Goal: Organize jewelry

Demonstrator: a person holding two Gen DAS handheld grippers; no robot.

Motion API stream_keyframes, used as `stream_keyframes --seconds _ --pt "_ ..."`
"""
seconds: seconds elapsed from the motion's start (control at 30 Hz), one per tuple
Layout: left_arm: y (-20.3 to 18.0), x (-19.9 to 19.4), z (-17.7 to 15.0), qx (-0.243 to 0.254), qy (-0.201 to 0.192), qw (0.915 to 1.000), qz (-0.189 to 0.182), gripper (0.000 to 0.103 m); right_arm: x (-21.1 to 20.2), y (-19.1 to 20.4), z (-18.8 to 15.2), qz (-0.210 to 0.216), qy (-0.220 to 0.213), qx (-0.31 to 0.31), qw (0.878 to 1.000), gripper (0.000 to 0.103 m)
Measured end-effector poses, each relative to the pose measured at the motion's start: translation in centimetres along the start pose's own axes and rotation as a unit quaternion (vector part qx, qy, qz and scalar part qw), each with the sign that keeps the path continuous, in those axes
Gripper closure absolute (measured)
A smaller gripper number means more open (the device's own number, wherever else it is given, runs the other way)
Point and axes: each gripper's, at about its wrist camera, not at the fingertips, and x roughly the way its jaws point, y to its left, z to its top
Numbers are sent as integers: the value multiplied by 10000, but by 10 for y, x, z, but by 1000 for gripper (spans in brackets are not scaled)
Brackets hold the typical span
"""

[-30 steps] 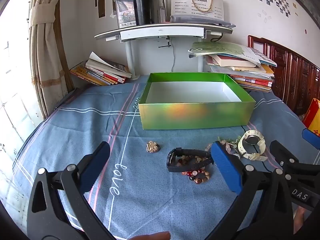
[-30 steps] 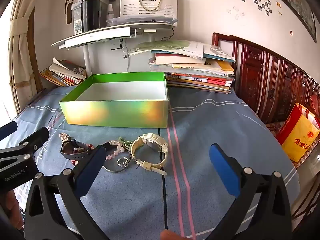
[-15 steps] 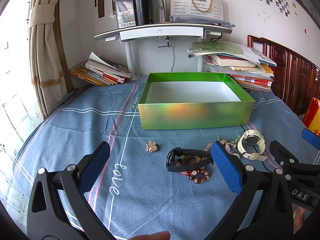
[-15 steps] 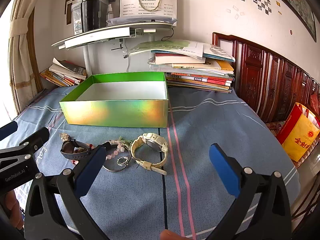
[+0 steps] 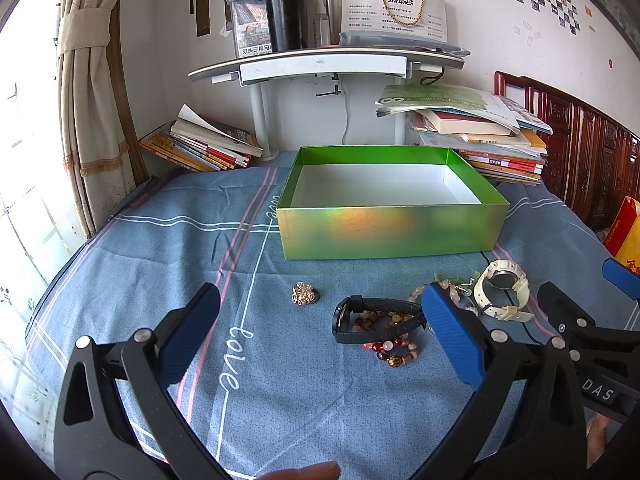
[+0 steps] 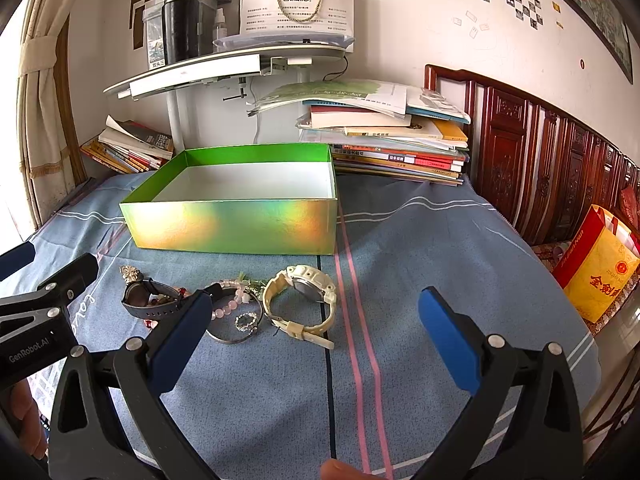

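Book stacks (image 6: 384,136), black tumbler (image 5: 286,14) on a shelf (image 5: 324,65), curtain (image 5: 86,92), yellow bag (image 6: 596,264).

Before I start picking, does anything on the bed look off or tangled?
Yes. The black watch lies on top of the bead bracelet, and the pink bracelet, bangle and ring overlap. The cream watch and brooch lie apart; the green box looks empty.

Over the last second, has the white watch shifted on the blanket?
No. In the right wrist view the white watch sits where it did, just left of the pink stripes and in front of the green box.
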Motion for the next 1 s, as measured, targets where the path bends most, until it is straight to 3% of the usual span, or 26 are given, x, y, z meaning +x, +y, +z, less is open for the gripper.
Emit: stream_keyframes --seconds 1.0 --pt "0 0 0 -10 -1 10000 -11 3 -2 4 2 1 -2 -8 10000 2"
